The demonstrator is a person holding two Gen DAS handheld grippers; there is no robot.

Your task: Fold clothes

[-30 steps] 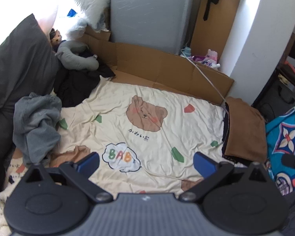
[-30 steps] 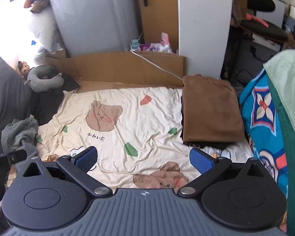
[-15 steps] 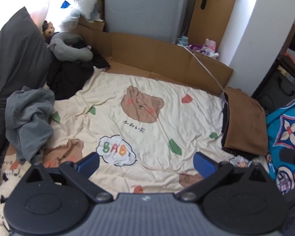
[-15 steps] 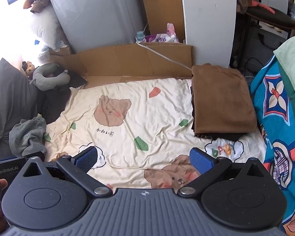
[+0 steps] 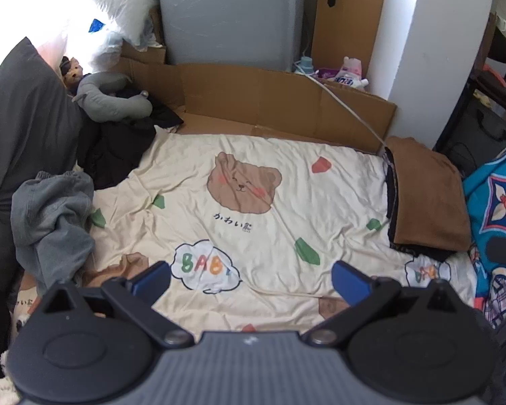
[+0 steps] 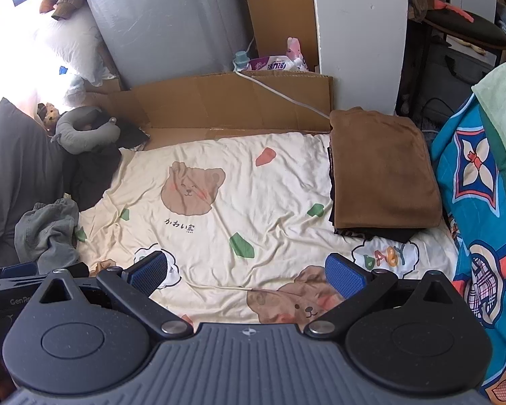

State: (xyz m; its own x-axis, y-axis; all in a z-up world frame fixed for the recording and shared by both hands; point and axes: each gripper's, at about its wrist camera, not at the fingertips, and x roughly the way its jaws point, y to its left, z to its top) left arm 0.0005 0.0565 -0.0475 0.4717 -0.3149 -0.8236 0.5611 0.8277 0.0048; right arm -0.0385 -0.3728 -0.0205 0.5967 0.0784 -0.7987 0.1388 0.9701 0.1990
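A crumpled grey garment (image 5: 54, 222) (image 6: 47, 233) lies at the left edge of the cream bear-print sheet (image 5: 253, 209) (image 6: 219, 202). A folded brown garment (image 5: 425, 202) (image 6: 381, 172) rests on folded black clothes at the right side of the sheet. More black clothing (image 5: 118, 148) is heaped at the back left. My left gripper (image 5: 251, 280) is open and empty, held above the sheet's front part. My right gripper (image 6: 248, 275) is likewise open with nothing between its fingers. The left gripper's body shows at the left edge of the right wrist view.
A dark grey pillow (image 5: 20, 128) and grey neck pillow (image 5: 111, 98) sit at the left. Cardboard (image 5: 270, 98) and a wrapped grey panel (image 5: 232, 13) line the back, with a white cable (image 5: 347, 108). A blue patterned blanket (image 6: 475, 182) borders the right.
Both grippers have pulled back and risen a little, so more of the sheet's front shows. Neither has closed or taken hold of anything; the clothes have not moved.
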